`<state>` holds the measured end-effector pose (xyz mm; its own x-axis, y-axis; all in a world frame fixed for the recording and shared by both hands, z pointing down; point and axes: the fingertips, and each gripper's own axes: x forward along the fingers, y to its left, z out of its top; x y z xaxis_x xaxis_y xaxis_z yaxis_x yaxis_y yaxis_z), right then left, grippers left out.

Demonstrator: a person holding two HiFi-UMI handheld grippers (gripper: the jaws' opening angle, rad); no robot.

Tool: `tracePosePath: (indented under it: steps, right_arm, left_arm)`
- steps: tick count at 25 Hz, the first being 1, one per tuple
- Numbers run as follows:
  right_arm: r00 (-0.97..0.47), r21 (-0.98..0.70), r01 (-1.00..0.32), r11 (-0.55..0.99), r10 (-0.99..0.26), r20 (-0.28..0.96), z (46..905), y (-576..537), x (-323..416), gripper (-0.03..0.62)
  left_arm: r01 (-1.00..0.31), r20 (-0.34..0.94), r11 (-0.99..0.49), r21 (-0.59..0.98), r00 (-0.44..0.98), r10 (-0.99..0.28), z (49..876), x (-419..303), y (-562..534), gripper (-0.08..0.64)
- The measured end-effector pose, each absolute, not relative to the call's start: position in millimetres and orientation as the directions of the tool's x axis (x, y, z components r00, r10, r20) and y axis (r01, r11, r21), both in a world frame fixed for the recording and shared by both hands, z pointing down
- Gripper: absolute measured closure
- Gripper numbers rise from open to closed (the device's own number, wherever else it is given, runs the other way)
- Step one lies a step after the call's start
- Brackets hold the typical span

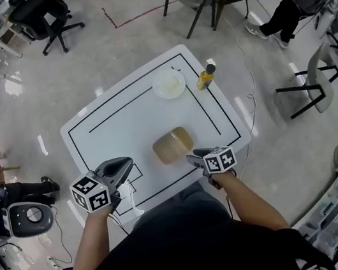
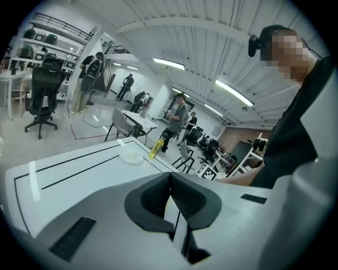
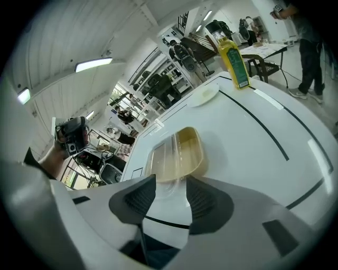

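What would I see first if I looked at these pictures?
The tan box with a clear lid jumps out first. It sits on the white table, right in front of the right gripper, whose jaws are open. At the table's far side a yellow bottle stands beside a white plate. The left gripper hovers shut over the near left corner.

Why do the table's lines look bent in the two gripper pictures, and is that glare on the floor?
Head view: lamp reflections streak the floor; the table is evenly lit, its lines straight. Left gripper view: the wide-angle lens bows the table edge and ceiling lamps, corners black. Right gripper view: same bowing; the bottle leans, the container looks sharp.
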<state>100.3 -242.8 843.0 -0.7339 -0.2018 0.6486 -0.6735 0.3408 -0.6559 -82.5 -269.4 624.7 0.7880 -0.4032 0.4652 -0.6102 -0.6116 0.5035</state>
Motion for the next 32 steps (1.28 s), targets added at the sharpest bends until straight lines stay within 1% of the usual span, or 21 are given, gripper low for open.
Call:
tracePosePath:
  steps: [5, 15, 21, 28, 32]
  right_arm:
    - [-0.753, -0.692, -0.656, 0.303, -0.197, 0.628, 848, -245, 98, 0.391]
    - [-0.784, -0.734, -0.62, 0.279, -0.17, 0.597, 861, -244, 82, 0.391]
    - [-0.767, -0.71, -0.637, 0.299, -0.157, 0.622, 870, -245, 88, 0.393]
    - [-0.786, -0.738, -0.615, 0.277, -0.139, 0.603, 874, -241, 80, 0.414]
    - [-0.788, -0.741, -0.613, 0.275, -0.134, 0.601, 873, -239, 80, 0.437]
  left_arm:
    - [-0.609, 0.478, -0.605, 0.512, 0.788, -0.389, 631, -80, -268, 0.537]
    - [-0.604, 0.486, -0.611, 0.512, 0.79, -0.375, 639, -82, -273, 0.537]
    - [-0.605, 0.498, -0.604, 0.518, 0.788, -0.362, 647, -75, -272, 0.537]
    - [-0.604, 0.503, -0.604, 0.52, 0.788, -0.355, 649, -75, -273, 0.537]
    - [-0.601, 0.505, -0.605, 0.522, 0.79, -0.349, 648, -74, -273, 0.537]
